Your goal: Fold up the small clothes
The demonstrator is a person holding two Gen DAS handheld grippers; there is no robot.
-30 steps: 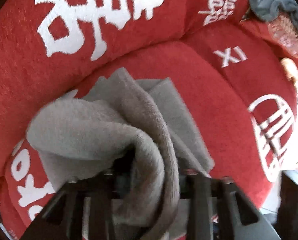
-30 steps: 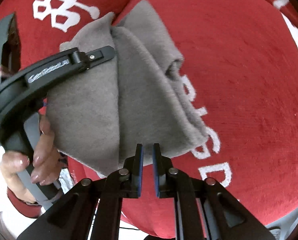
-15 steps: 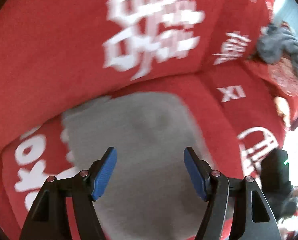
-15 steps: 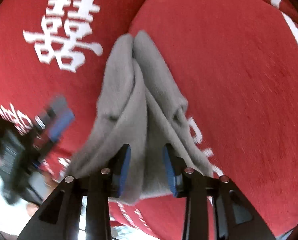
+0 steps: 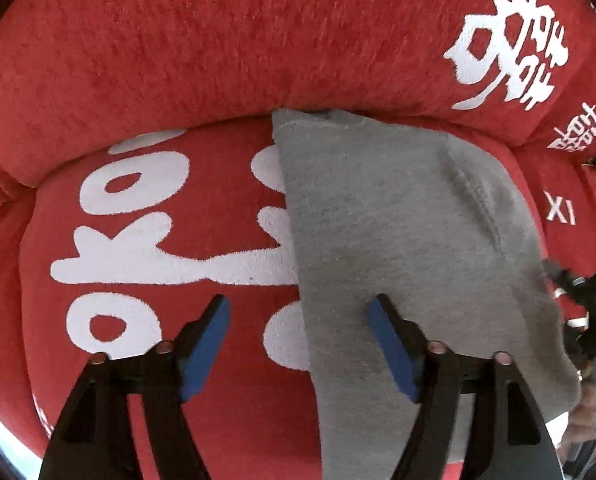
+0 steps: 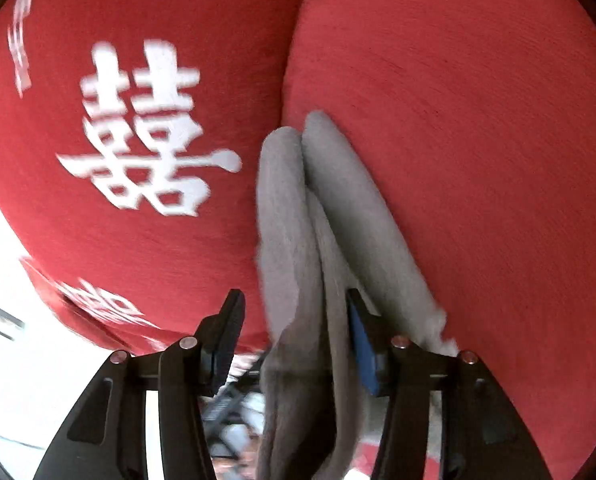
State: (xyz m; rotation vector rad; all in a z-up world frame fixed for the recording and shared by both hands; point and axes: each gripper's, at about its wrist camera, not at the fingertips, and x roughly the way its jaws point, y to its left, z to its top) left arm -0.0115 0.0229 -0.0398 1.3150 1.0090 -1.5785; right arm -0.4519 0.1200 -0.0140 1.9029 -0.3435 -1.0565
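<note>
One grey garment (image 5: 410, 240) lies folded on the red sofa seat (image 5: 178, 220) — my left tool (image 5: 298, 340) has just spread open, empty (hovering over its edge); my right tool (image 6: 294, 340), closing, isn't visibly clamping the bundled layers between its jaws — squaring remains.

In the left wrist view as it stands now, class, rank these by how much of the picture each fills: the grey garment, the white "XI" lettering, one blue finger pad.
1. grey garment, by far the largest.
2. blue finger pad; it sits close to the lens, so its true size is unsure.
3. "XI" lettering, smallest.
</note>
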